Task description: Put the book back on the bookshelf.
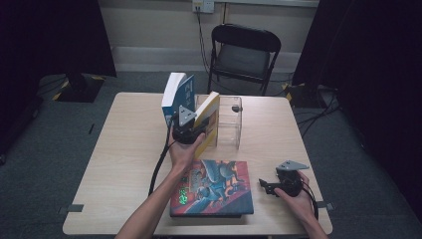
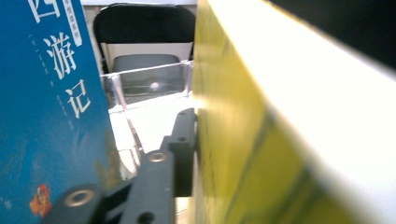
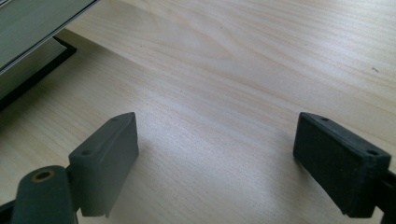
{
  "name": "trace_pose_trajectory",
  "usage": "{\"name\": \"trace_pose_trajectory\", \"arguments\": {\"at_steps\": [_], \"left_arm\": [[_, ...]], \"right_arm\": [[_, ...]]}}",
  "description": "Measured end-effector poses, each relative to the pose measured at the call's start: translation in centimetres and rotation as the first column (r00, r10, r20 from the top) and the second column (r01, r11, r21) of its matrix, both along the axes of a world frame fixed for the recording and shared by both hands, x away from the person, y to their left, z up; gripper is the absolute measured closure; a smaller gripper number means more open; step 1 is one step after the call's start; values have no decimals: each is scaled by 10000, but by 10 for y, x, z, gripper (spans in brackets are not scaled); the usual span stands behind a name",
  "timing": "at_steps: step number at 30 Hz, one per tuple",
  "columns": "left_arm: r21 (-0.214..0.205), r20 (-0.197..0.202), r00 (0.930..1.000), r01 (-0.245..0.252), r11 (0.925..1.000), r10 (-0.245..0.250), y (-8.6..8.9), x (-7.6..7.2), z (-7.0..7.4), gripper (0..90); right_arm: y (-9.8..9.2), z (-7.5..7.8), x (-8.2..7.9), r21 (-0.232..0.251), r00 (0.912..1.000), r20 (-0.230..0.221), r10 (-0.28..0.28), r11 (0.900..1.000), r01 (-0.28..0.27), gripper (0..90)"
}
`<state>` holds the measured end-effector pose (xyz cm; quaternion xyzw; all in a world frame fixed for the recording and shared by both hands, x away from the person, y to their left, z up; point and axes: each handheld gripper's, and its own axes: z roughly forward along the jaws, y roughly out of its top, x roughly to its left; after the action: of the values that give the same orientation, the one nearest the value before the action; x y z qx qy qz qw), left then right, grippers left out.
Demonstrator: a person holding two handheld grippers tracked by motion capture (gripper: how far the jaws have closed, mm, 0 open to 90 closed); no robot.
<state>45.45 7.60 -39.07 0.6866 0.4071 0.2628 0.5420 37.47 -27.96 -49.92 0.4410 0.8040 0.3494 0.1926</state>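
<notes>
Nearest the person, a large hardcover book with a red and blue illustrated cover lies flat at the near edge of the pale wooden table. Just right of it, the right gripper rests low over the table in the person's right hand, well apart from the books farther off; in the right gripper view its two black jaws stand wide apart over bare wood with nothing between them, and the corner of the flat book shows at that view's upper left.

Farther in, near the table's middle, the left gripper is held in the person's left hand, pointing away. A yellow-covered paperback book stands on edge, leaning, right at this gripper. In the left gripper view one black jaw lies against the yellow cover; the other jaw is hidden behind the book, so I cannot tell whether it is clamped.

Just left of it stands a blue-covered book with white characters, upright. Behind both is a clear plastic book holder.
</notes>
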Motion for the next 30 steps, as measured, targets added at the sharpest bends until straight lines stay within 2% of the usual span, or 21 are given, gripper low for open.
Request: {"name": "trace_pose_trajectory", "arguments": {"at_steps": [4, 6, 10, 15, 18, 20, 23, 24, 25, 29, 30], "left_arm": [[276, -47, 10000, 42, 9996, -40, 2, -4, 6, 623], [150, -296, 9996, -42, 9999, 47, 4, -6, 8, 592], [57, -692, 9975, 148, 9999, -143, 7, -8, 13, 592], [229, -1159, 9923, 475, 9986, -445, 11, -8, 26, 585], [320, -1295, 9904, 525, 9981, -479, 14, -10, 36, 583], [582, -1233, 9914, 518, 9970, -443, 15, -12, 45, 537], [1126, -1270, 9903, 716, 9911, -571, 13, -14, 58, 500], [1423, -1443, 9879, 776, 9868, -569, 12, -13, 63, 502], [1510, -1675, 9838, 902, 9844, -644, 11, -10, 66, 502], [1715, -2676, 9612, 1159, 9783, -670, 10, 5, 78, 521], [1853, -2928, 9547, 1105, 9765, -524, 8, 9, 81, 531]], "right_arm": [[0, 0, 0, 4, 10000, 8, -10, 10000, 10, 137], [0, 0, 0, 5, 10000, 8, -10, 10000, 10, 137], [0, 0, 0, 9, 10000, 20, 2, 10000, -2, 137], [0, 0, 0, 17, 10000, 23, 2, 10000, -2, 137], [0, 0, 0, 17, 10000, 30, 6, 10000, -6, 137], [0, 0, 0, 15, 10000, 31, -10, 10000, 10, 137], [0, 0, 0, 18, 10000, 24, -28, 10000, 28, 136], [0, 0, 0, 13, 10000, 24, -24, 10000, 24, 137], [1, 0, 0, 13, 10000, 24, -24, 10000, 24, 137], [1, 0, 1, -8, 10000, 46, 9, 10000, -9, 136], [1, 0, 1, -10, 10000, 53, 3, 10000, -3, 136]]}}
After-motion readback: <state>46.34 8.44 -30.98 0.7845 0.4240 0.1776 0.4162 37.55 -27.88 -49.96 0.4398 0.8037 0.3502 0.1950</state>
